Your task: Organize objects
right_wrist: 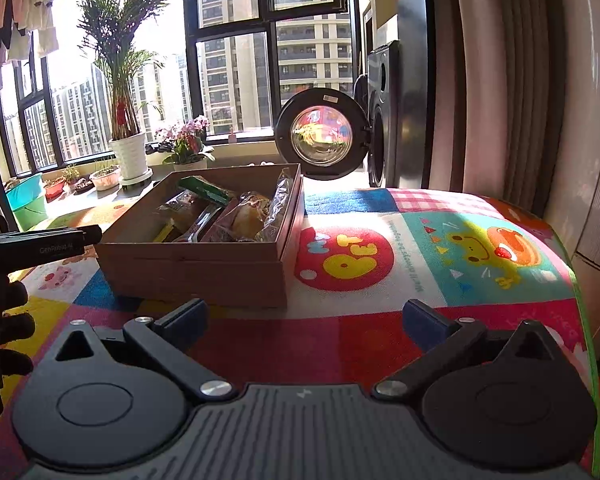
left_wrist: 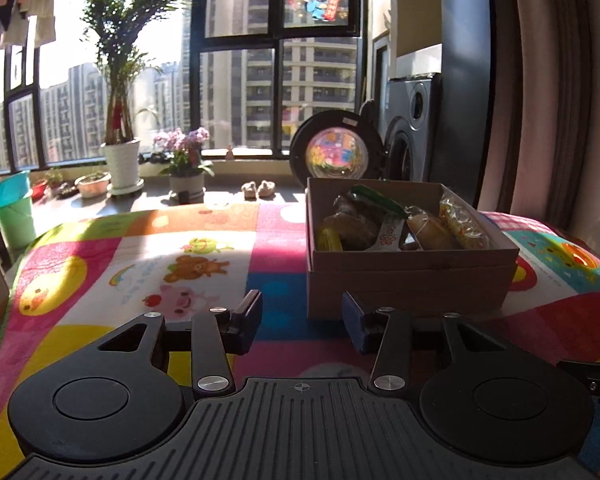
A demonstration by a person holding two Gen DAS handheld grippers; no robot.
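A brown cardboard box (left_wrist: 408, 280) stands on the colourful cartoon cloth (left_wrist: 148, 264), ahead and right of my left gripper (left_wrist: 302, 316). It holds several wrapped snacks: bread in clear wrap (left_wrist: 432, 232), a green packet (left_wrist: 376, 196) and a yellow item (left_wrist: 330, 240). The left gripper is open and empty, just short of the box's near wall. In the right wrist view the box (right_wrist: 204, 276) is ahead and left of my right gripper (right_wrist: 306, 314), which is wide open and empty above the cloth (right_wrist: 440, 248). The left gripper's body (right_wrist: 40, 244) shows at the left edge.
A washing machine with its round door open (right_wrist: 322, 138) stands behind the table. Potted plants (left_wrist: 120, 152) and flowers (left_wrist: 186, 160) line the window sill. A green bucket (left_wrist: 14, 208) is at far left. A curtain (right_wrist: 500, 80) hangs at right.
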